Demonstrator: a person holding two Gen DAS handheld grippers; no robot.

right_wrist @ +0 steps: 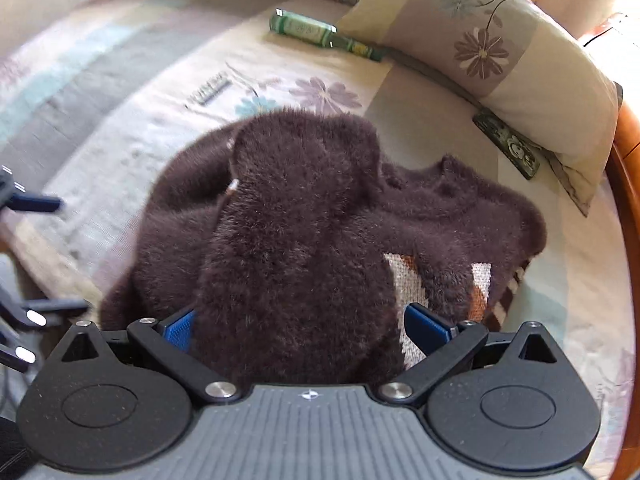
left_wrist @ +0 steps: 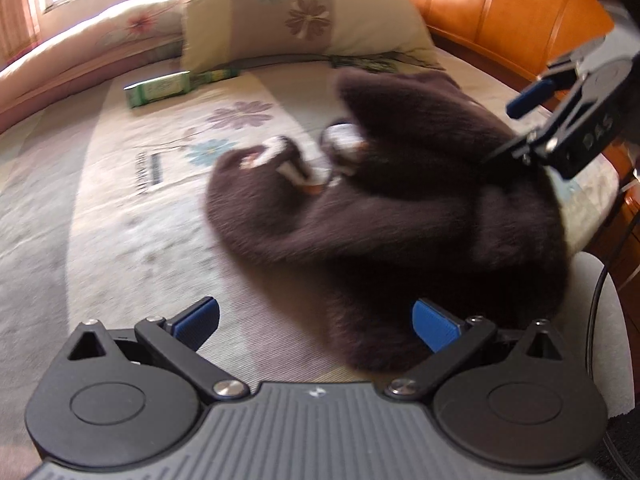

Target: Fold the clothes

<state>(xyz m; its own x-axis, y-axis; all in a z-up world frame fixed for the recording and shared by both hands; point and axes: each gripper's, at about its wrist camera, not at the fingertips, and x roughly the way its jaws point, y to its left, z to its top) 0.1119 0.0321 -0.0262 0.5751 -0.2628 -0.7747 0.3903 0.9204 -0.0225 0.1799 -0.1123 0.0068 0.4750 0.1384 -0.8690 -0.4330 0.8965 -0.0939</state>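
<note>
A dark brown fuzzy sweater (left_wrist: 400,208) with white and orange patches lies bunched on the floral bedspread (left_wrist: 132,200). In the left wrist view my left gripper (left_wrist: 316,324) is open just above the bedspread at the near edge, its right finger beside the sweater's nearest lobe, nothing between the fingers. My right gripper (left_wrist: 516,128) reaches in from the upper right, one finger sunk in the fur. In the right wrist view my right gripper (right_wrist: 306,330) is open wide with a thick fold of the sweater (right_wrist: 296,216) bulging between its fingers. My left gripper (right_wrist: 44,254) shows at the left edge.
A flowered pillow (left_wrist: 304,12) leans against the wooden headboard (left_wrist: 516,12). A green packet (left_wrist: 158,88) and a green tube (right_wrist: 356,46) lie near it. A dark flat case (right_wrist: 508,146) lies under the pillow's edge. A cable (left_wrist: 596,304) hangs off the bed's right side.
</note>
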